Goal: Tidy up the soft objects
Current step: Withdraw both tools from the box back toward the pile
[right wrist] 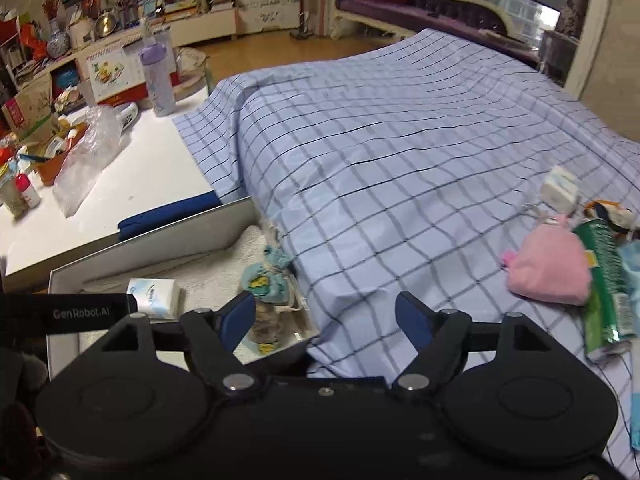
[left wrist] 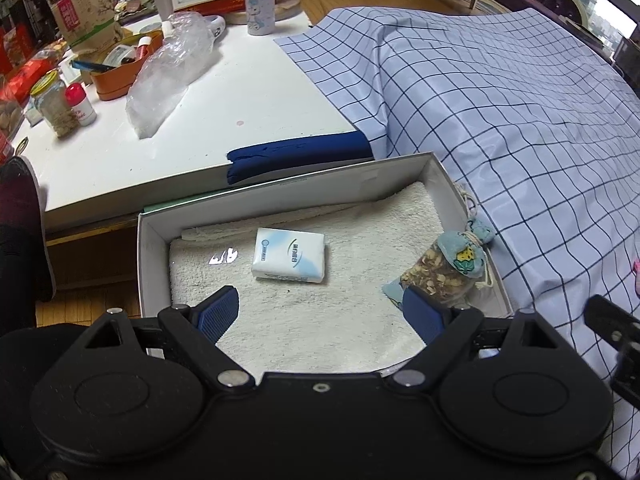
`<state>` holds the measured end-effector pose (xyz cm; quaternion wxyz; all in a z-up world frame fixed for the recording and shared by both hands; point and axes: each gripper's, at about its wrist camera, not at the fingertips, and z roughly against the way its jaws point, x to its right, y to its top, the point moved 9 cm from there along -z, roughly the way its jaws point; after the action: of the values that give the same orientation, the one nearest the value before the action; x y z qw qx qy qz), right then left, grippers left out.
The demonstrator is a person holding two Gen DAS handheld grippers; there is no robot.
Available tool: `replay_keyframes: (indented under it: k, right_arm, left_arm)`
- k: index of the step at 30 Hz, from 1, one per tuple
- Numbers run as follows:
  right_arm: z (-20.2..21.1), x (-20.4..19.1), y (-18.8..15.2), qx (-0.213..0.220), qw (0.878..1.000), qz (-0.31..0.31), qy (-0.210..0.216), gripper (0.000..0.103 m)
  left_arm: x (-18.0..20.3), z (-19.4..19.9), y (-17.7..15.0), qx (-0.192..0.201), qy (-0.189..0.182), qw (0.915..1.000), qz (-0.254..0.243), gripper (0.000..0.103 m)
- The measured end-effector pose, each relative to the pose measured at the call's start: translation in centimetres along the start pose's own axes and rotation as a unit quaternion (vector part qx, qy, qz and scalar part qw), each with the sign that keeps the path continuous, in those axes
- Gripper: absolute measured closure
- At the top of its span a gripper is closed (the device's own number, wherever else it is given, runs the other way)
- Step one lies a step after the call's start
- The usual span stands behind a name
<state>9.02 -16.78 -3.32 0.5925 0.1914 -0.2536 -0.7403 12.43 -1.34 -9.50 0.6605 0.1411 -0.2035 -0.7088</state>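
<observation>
The sorting looks partly done: a white box (left wrist: 440, 178) lined with a towel (left wrist: 320, 320) already holds a tissue pack (left wrist: 289, 255) near its middle and a drawstring sachet (left wrist: 448, 266) against its right wall, next to the checked bedspread (left wrist: 520, 120). The left hand-held gripper (left wrist: 320, 312) hangs over the towel with its fingers spread wide and nothing between them, the sachet just beside its right finger. The right hand-held gripper (right wrist: 325, 318) is likewise spread and empty, held over the edge of the bedspread where it meets the box. Well off to its right on the bedspread lie the things that seem to be left: a pink pouch (right wrist: 550, 270), a green packet (right wrist: 606, 284) touching it, and a small white pack (right wrist: 560, 188) farther back (blurred, so I cannot tell what it is). My judgement is that the step in hand is fetching the next soft item, most likely the pink pouch. That calls for swinging the right hand-held gripper rightward, lowering it over the pouch without catching the green packet, and closing gently, since it will probably squash and sag.
</observation>
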Motion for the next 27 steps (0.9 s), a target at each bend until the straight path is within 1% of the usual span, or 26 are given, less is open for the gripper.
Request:
replay_keyframes:
  k: [1,3,6,8,9,10,13,16,18,22,25,27]
  right_arm:
    - [0.4,0.6,-0.2,0.005,1.0,-0.005,-0.002,0.023]
    - [1.3,1.8,-0.6,0.015,1.0,-0.014,-0.008,0.021]
    - [2.5,3.7,-1.4,0.032,0.999,-0.019,-0.027,0.017]
    - [3.4,5.1,-2.0,0.046,0.998,-0.021,-0.042,0.005]
    - [3.9,5.8,-2.3,0.053,0.997,-0.024,-0.05,0.002]
    - [4.4,6.6,-2.7,0.061,0.996,-0.029,-0.058,0.001]
    - [5.9,9.0,-3.8,0.081,0.993,-0.039,-0.079,0.001]
    - [7.5,11.5,-4.8,0.102,0.989,-0.056,-0.095,0.001]
    - [8.5,13.3,-5.2,0.113,0.985,-0.075,-0.109,0.0]
    - [9.5,17.7,-6.5,0.119,0.974,-0.146,-0.127,0.0]
    - [9.5,21.0,-7.5,0.107,0.967,-0.184,-0.139,0.0]
    - [9.8,23.6,-8.2,0.102,0.961,-0.205,-0.155,0.0]
  left_arm:
    - [0.2,0.1,0.0,0.002,-0.001,1.0,-0.005,0.018]
    - [0.7,0.3,-0.2,0.005,-0.004,0.9999,-0.015,0.018]
    - [1.7,0.6,-0.5,0.01,-0.01,0.9993,-0.036,0.018]
    - [2.5,0.8,-0.8,0.011,-0.018,0.9985,-0.05,0.018]
    - [3.0,0.9,-1.0,0.01,-0.023,0.998,-0.057,0.018]
    - [3.5,1.0,-1.3,0.011,-0.029,0.9974,-0.065,0.018]
    - [5.5,1.5,-2.1,0.013,-0.051,0.9948,-0.087,0.017]
    - [7.6,2.1,-3.1,0.019,-0.074,0.9919,-0.101,0.014]
    - [9.2,2.3,-3.7,0.018,-0.096,0.9895,-0.107,0.011]
    - [12.2,2.5,-5.2,0.015,-0.131,0.9845,-0.116,0.011]
    - [14.2,2.9,-6.2,0.025,-0.137,0.981,-0.134,0.011]
    - [15.3,3.1,-6.8,0.028,-0.146,0.9784,-0.144,0.011]
